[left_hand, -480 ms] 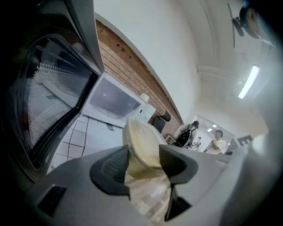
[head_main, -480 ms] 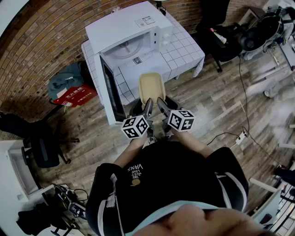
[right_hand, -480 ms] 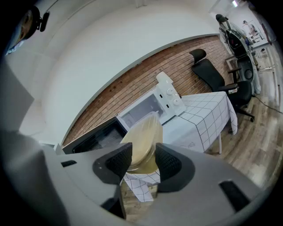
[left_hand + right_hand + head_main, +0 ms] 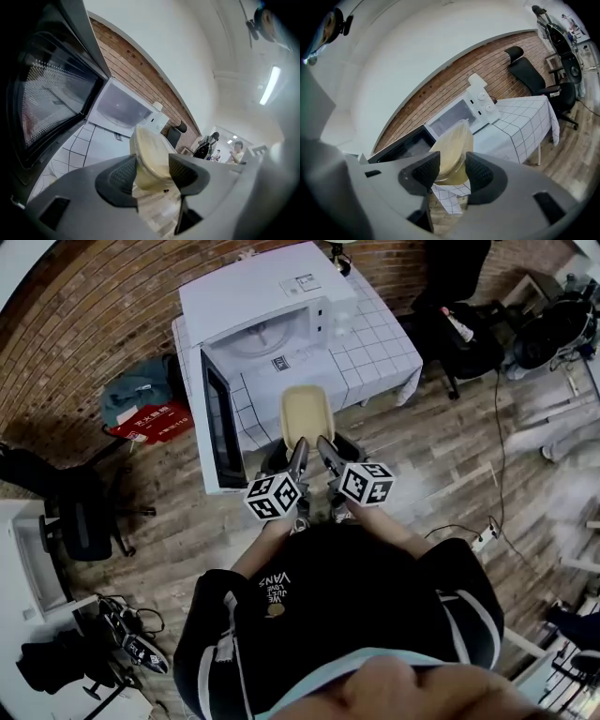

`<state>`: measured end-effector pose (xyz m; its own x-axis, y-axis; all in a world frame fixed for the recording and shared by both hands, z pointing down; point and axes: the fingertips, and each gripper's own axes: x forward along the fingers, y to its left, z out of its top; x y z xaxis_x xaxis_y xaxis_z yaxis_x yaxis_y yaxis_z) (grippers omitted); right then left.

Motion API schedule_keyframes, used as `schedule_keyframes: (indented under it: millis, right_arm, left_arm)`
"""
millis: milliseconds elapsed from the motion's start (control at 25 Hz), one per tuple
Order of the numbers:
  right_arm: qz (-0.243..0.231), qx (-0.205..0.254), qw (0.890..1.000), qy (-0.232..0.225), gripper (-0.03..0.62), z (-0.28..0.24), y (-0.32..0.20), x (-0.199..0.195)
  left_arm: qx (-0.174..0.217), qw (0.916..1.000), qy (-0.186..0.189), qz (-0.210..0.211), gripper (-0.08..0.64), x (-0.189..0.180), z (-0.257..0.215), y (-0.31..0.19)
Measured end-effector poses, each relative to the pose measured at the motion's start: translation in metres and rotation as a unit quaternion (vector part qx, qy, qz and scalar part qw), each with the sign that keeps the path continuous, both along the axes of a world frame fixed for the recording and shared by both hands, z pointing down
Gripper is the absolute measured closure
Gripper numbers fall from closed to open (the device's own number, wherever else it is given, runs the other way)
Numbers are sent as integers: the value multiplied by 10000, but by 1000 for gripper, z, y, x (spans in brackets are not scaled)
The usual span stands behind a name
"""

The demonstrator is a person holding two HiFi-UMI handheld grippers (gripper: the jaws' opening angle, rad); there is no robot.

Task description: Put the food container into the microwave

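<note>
Head view: left claw [image 4: 298,450] and right claw [image 4: 324,448] grip rounded beige container [image 4: 307,412].

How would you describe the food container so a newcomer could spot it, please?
Find the white microwave, door open, on the checked tablecloth. Just before its opening, the left gripper and right gripper hold the food container: an oblong tub, the only pale beige thing there.

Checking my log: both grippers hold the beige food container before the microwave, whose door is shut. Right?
No: the head view shows the microwave door open. The left gripper and right gripper do hold the food container before it.
</note>
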<state>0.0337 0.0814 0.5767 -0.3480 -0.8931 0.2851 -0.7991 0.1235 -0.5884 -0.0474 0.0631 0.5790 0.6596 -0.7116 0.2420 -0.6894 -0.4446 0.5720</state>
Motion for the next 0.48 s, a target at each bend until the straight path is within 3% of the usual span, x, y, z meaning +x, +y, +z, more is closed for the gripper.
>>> schedule_keyframes:
  millis: [480]
  right_arm:
    - [-974,38,9952,95,433,6,-29,32]
  left_arm:
    - [16,9953,51,-963,344,29,6,-12]
